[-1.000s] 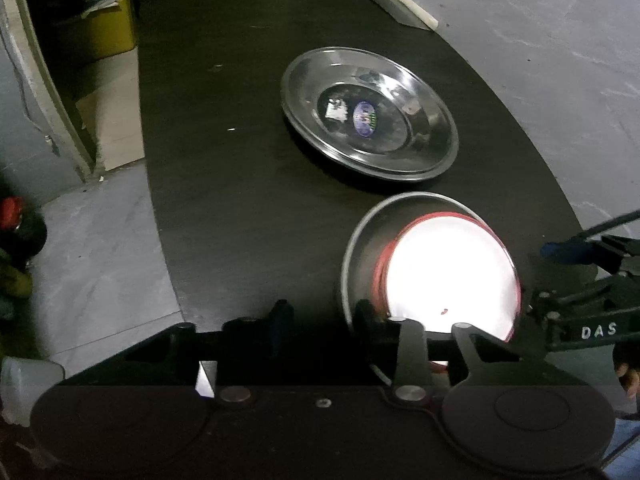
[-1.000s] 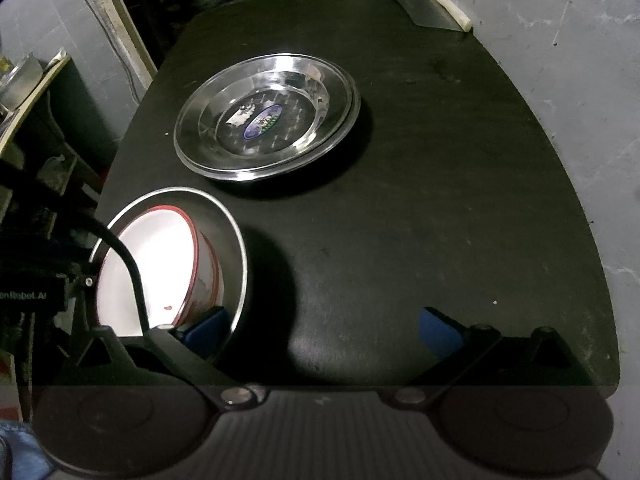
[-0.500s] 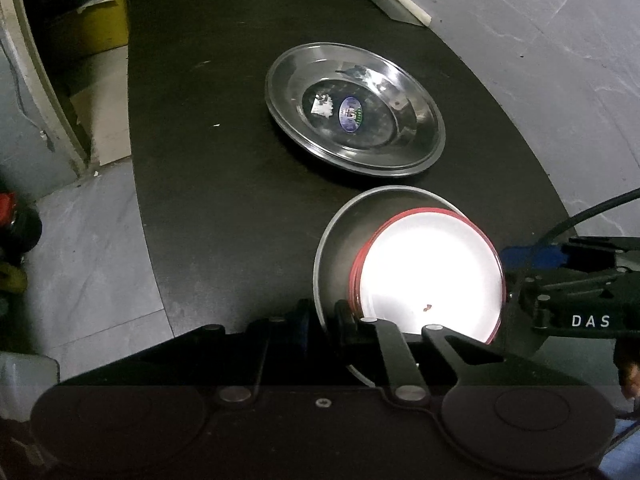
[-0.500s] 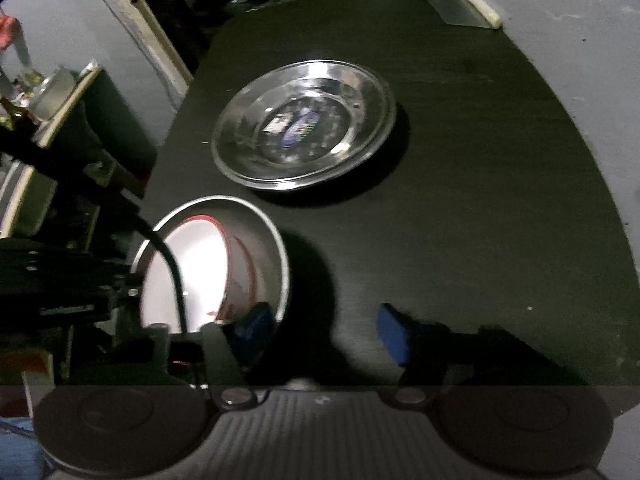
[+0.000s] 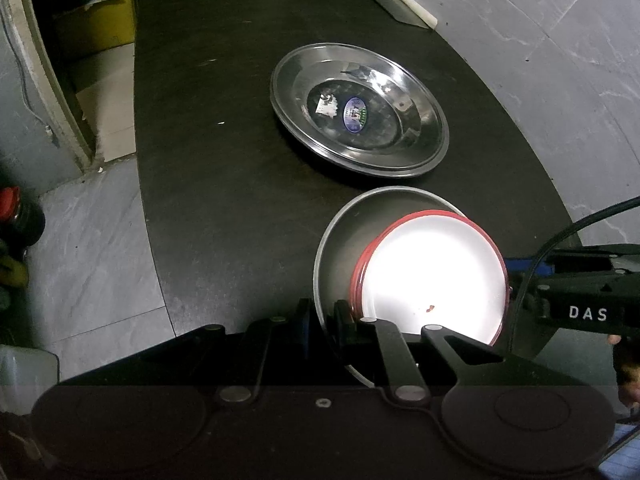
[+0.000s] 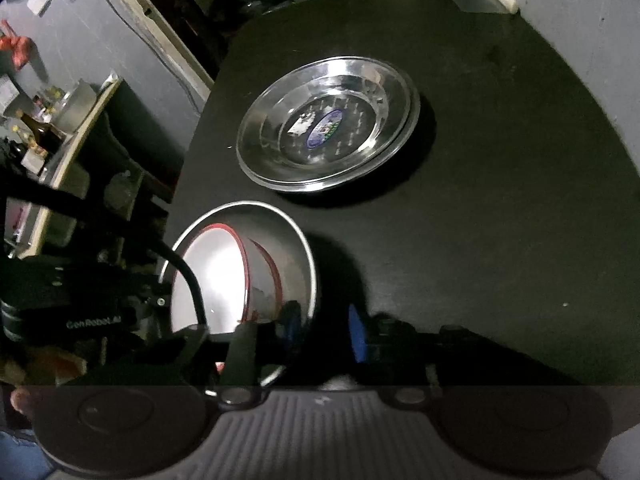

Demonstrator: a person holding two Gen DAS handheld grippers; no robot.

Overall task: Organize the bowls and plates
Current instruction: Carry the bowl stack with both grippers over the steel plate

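The dark table (image 5: 224,208) has a matte, faintly speckled top with a curved edge; it stands on a floor of grey marbled tiles (image 5: 100,264). Toward the far side of the table lies a stack of shallow round stainless-steel plates (image 5: 358,110), mirror-bright, with an oval blue label (image 5: 355,115) at the centre of the top plate. Nearer the cameras is a deeper metal bowl (image 5: 344,236) with a dull grey inner wall and a thin rolled rim, close to the plates but not touching them. Inside it sits a white enamel bowl (image 5: 432,276) with a red rim, tilted against one side and glaring under the light. The left gripper (image 5: 322,320) is narrowed onto the metal bowl's near rim, one finger outside the wall and one inside. The right gripper (image 6: 320,328) straddles the opposite rim with a gap between its blue pads (image 6: 356,336); contact cannot be told.
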